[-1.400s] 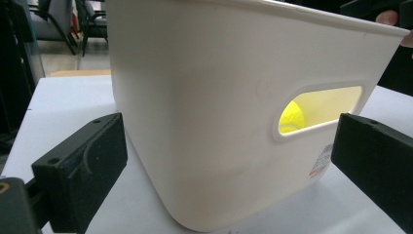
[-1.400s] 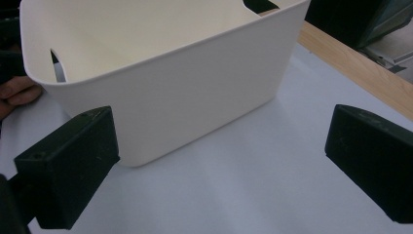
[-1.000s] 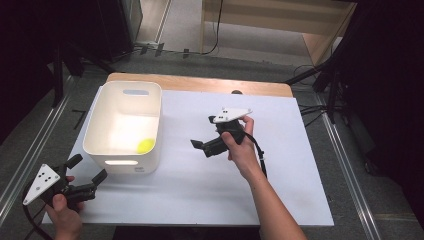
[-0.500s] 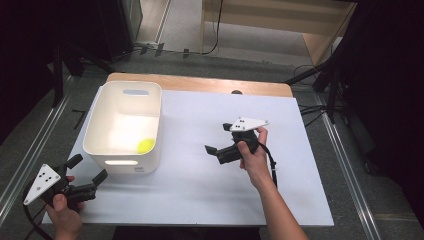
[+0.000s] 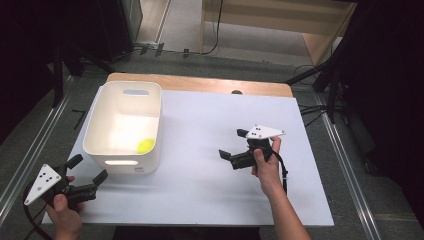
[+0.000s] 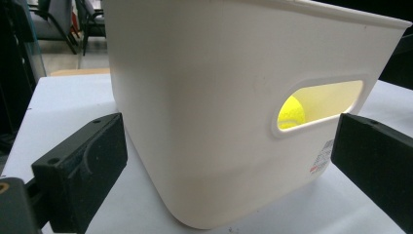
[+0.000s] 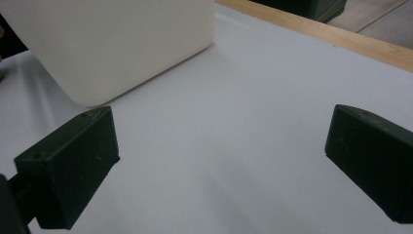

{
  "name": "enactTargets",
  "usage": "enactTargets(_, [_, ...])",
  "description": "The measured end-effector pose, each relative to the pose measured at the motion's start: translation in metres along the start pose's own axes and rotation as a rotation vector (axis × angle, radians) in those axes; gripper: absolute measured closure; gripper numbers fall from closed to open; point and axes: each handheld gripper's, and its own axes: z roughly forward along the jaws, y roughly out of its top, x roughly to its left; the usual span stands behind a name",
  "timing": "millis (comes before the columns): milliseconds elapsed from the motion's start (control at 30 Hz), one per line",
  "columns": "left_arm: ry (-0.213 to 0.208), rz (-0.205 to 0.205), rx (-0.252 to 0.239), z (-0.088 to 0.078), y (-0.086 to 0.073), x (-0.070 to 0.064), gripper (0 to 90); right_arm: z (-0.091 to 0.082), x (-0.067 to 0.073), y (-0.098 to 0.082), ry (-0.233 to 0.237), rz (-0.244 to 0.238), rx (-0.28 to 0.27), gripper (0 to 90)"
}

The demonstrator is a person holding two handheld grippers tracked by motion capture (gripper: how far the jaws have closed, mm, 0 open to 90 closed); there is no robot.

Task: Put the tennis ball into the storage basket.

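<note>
Claws both apart and empty: left claw [image 5: 86, 170] lower left beside white bin [image 5: 102, 135] holding yellow ball [image 5: 145, 146], right claw [image 5: 231, 145] centre-right over tabletop [image 5: 200, 175].

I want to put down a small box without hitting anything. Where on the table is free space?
The widest bare patch lies between the white bin and the right claw, reaching back to the wooden edge. The front strip between both hands is also bare. It is crowded at the front left, where the left claw sits close to the bin.
</note>
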Motion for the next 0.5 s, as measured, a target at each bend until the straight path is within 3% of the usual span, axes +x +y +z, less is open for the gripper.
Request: enactTargets(500, [0.000,0.002,0.011,0.000,-0.001,0.000,0.0,-0.033,-0.014,-0.034,-0.049,0.048,-0.053,0.0])
